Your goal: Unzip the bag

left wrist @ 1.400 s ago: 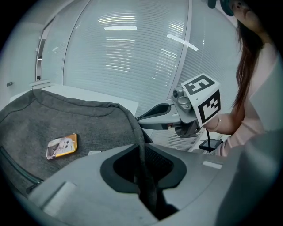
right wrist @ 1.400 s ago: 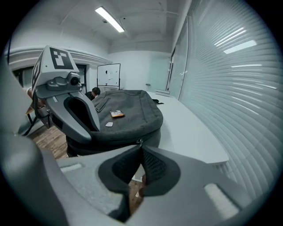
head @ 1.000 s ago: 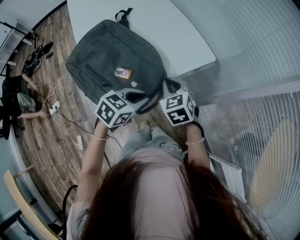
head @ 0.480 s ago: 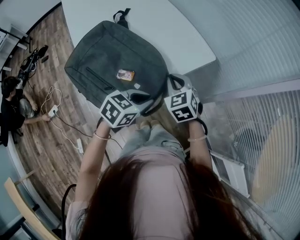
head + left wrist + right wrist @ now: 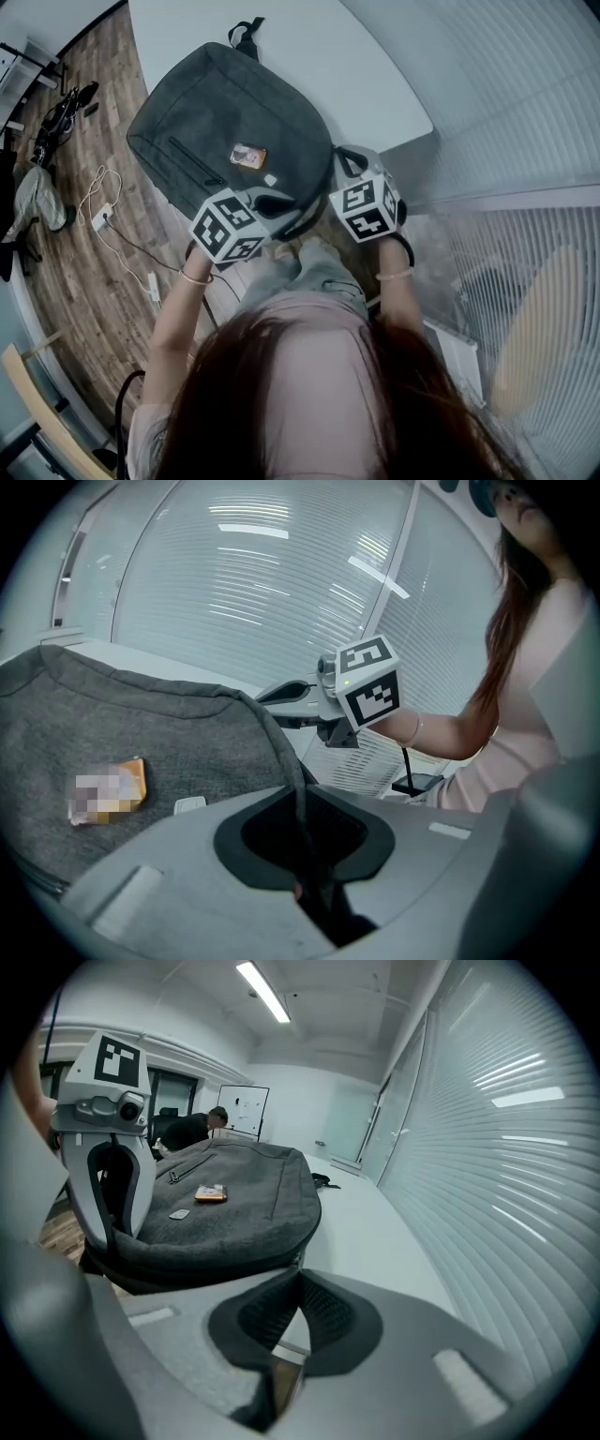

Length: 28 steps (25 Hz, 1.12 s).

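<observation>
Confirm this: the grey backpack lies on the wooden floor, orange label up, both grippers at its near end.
Not the floor: the head view shows the grey backpack on the white table. Its orange label is up, and the left gripper and right gripper are at its near end.

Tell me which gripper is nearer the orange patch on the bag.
Left. The left gripper is on the bag at its near edge, just below the orange patch; the right gripper is at its near right corner.

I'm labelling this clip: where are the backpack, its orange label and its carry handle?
backpack (image 5: 217,105), head view, grey front panel
orange label (image 5: 247,157), head view, centre
carry handle (image 5: 245,41), head view, black loop
</observation>
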{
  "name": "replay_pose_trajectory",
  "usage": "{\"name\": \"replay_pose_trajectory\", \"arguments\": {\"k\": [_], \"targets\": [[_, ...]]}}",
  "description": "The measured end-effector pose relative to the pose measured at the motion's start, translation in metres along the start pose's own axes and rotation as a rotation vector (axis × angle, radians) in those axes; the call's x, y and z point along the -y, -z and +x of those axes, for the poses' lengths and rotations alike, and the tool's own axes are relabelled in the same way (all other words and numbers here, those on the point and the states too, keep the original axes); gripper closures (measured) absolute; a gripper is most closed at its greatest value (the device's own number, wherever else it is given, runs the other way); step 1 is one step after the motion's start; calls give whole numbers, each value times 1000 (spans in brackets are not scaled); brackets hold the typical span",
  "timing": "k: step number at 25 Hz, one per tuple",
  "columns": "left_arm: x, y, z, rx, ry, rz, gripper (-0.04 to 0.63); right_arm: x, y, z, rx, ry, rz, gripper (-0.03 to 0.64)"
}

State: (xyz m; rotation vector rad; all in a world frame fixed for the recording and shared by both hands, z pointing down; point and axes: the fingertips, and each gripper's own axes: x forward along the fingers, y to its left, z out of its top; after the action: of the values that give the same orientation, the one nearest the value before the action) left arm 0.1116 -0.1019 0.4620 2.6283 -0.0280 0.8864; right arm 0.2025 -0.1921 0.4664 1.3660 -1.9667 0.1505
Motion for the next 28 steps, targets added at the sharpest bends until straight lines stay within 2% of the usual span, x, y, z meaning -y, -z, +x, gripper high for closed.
{"name": "replay_pose_trajectory", "arguments": {"k": [5,28], "targets": [[-2,2,2,-1,-9,3,549,7,-5,14,5,-56,-40,606],[0,1,1,6,8,-1,550,28,-28,58,24,-214,-210,606]]}}
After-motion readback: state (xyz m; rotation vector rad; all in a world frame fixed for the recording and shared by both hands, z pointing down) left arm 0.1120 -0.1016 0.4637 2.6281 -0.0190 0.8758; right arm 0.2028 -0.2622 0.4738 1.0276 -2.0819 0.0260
